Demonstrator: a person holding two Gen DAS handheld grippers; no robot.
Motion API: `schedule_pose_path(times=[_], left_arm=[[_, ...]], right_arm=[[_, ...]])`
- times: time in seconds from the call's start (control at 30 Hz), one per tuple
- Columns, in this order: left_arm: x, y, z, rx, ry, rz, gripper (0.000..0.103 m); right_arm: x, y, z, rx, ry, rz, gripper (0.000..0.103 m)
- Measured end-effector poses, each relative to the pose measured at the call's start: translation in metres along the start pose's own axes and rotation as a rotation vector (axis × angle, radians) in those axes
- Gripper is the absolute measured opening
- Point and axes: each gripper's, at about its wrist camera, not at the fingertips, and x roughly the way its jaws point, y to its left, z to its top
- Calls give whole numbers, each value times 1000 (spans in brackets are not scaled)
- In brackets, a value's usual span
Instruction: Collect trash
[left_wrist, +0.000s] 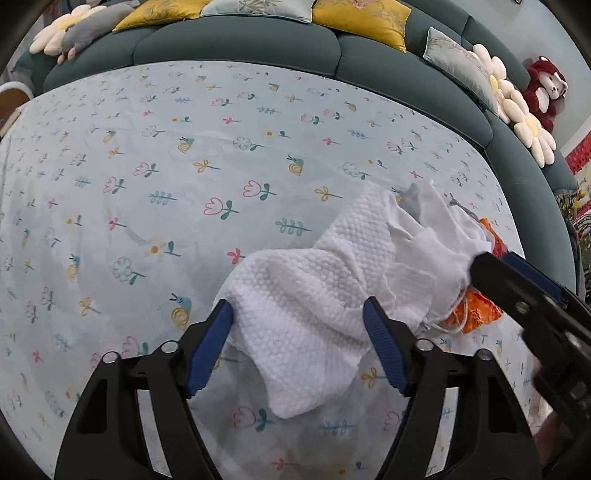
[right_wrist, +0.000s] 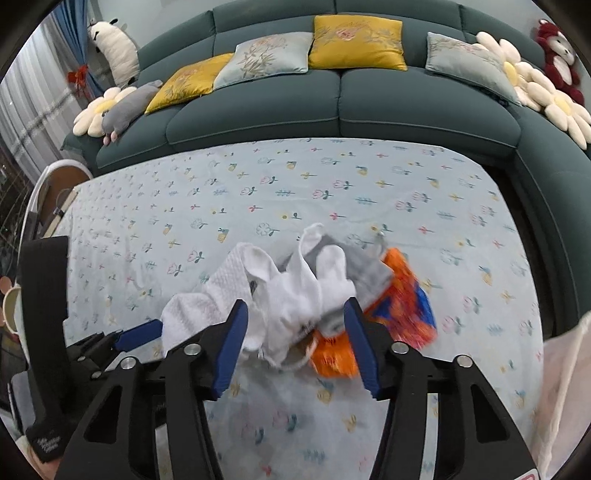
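- Trash pile on the desk, on a pale floral tablecloth (left_wrist: 147, 155), toward the edge away from the green sofa (right_wrist: 332, 110): white textured towel (left_wrist: 295, 295), thin white cloth (left_wrist: 436, 236), orange wrapper (right_wrist: 332, 354).
- Left gripper (left_wrist: 297, 332): jaws partly open, straddling the near end of the towel. Blue pads sit at the towel's two sides; cannot tell if they press on it.
- Right gripper (right_wrist: 295, 332): jaws partly open around the white cloth, orange wrapper just beyond the right pad. Whether the pads pinch the cloth cannot be told; that view is motion-blurred around the pile.
- Left wrist view only: right gripper enters from the right edge, its tip at the thin cloth, wrapper mostly covered by it.
- Right wrist view only: grey fabric (right_wrist: 365, 266) within the pile, blue patch on the wrapper, left gripper at the towel's left end, yellow cushions (right_wrist: 354, 44) on the sofa.
- Wrapper print unreadable; the pile's underside is hidden.
- A red plush toy (left_wrist: 546, 88) sits at the sofa's right end.
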Motion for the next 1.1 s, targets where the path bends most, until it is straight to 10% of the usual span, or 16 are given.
schedule_pose_path(times=[0.23,1.1], left_arm=[[2,-3,1,14,-4,-20,9],[-128,-88,-6,102,-211,-94,5]], right_arm=[[27,1,-3,-5,60,21,20],[-129,-45,-7,42,-176,19,11]])
